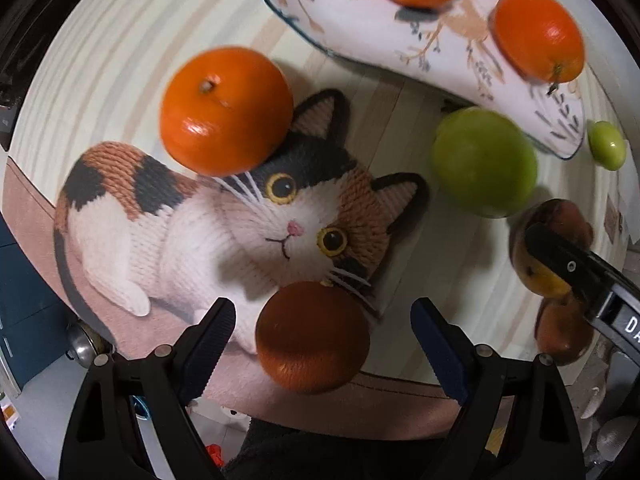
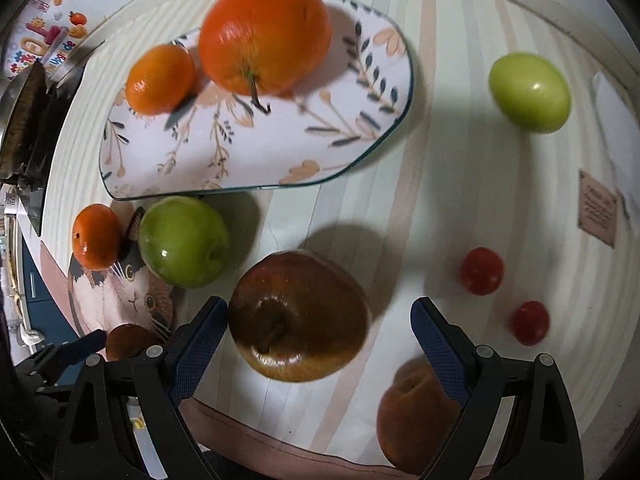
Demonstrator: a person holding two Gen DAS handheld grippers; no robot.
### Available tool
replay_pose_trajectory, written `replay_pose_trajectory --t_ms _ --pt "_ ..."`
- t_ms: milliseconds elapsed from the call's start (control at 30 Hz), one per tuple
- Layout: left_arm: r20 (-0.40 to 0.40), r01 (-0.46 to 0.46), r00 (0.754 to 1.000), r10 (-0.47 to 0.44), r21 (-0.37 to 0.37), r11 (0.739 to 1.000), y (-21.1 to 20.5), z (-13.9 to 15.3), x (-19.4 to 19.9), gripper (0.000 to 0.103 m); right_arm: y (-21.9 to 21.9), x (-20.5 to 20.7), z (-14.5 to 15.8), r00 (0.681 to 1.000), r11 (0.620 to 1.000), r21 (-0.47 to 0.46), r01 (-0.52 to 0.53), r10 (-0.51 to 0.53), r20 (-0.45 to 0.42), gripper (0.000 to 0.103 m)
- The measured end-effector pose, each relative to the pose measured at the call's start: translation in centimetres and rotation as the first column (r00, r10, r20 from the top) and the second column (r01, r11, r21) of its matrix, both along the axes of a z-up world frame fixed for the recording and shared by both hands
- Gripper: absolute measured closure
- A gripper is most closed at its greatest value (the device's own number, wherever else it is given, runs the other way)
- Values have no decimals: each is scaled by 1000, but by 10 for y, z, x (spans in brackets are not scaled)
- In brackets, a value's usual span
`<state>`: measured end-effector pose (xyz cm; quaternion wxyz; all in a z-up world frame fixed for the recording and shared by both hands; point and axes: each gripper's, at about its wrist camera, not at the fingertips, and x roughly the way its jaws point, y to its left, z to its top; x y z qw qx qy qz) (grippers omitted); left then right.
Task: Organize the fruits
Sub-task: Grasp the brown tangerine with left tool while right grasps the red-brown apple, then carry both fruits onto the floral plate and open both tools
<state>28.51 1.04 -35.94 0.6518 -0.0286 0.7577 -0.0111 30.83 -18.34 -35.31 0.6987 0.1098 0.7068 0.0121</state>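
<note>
My left gripper [image 1: 322, 330] is open around a small orange fruit [image 1: 313, 336] on the cat-print mat; its jaws are apart from it. My right gripper [image 2: 318, 330] is open around a red-brown apple [image 2: 298, 314], the left finger close to it. A floral plate [image 2: 240, 152] holds a large orange [image 2: 264, 36] and a small orange [image 2: 160, 78]. A green apple [image 2: 184, 240] lies just below the plate, another orange [image 1: 226, 110] on the mat. In the left wrist view the right gripper's finger [image 1: 560, 260] shows at the apple [image 1: 540, 276].
A second green apple [image 2: 530, 92] lies at the far right. Two small red fruits [image 2: 482, 270] [image 2: 530, 322] and a peach-like fruit [image 2: 416, 412] lie near my right gripper. A brown label [image 2: 598, 208] sits on the striped table. Stove and clutter stand at the left edge.
</note>
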Motion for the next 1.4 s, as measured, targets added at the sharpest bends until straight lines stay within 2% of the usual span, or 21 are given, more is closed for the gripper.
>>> replay_pose_trajectory --t_ms 67,100,133,200,333,400,533,733,833,900,1000,1100,1200,1400 --pt "5 0 1000 0 3 1000 -2 -1 -1 29 2 1 -5 1000 1000 -1 -2 2 -3 9" --pt "9 -1 1000 1 8 1000 -2 -1 -2 40 3 2 -6 1000 1000 -1 0 0 -6 9" --pt "15 -2 1000 2 18 1000 -2 -2 -3 47 3 3 -7 1000 1000 1 0 0 -7 10" --pt "38 -1 999 0 27 1000 -3 1 -5 53 6 3 -9 1000 1000 3 -8 8 -7 14" --pt "64 2 998 -5 40 999 -3 5 -7 54 20 3 -9 999 999 9 -40 40 5 31" --pt "84 8 996 -12 41 999 -5 11 -9 54 28 3 -7 998 998 -21 -65 65 11 31" --pt "118 28 993 -30 16 999 -17 28 -13 55 33 0 -5 998 998 -6 -68 68 14 31" --pt "195 39 981 -26 -64 997 -22 79 -14 55 28 -1 29 997 998 48 -46 43 68 31" --pt "235 38 972 -9 -119 992 -17 108 0 55 28 2 56 993 996 78 -43 33 117 31" --pt "249 35 969 3 -149 988 -11 126 24 54 24 9 74 988 994 98 -43 27 152 31" --pt "268 30 963 13 -156 987 -8 137 63 54 28 24 91 982 991 124 -43 19 187 31" --pt "270 15 963 23 -138 990 1 134 90 54 34 44 98 977 992 121 -46 19 214 31" --pt "234 -6 971 40 -144 990 12 114 114 54 44 61 90 977 991 124 -50 22 213 31" --pt "127 -43 990 60 -135 990 24 71 152 54 68 84 48 983 990 119 -75 53 176 31"
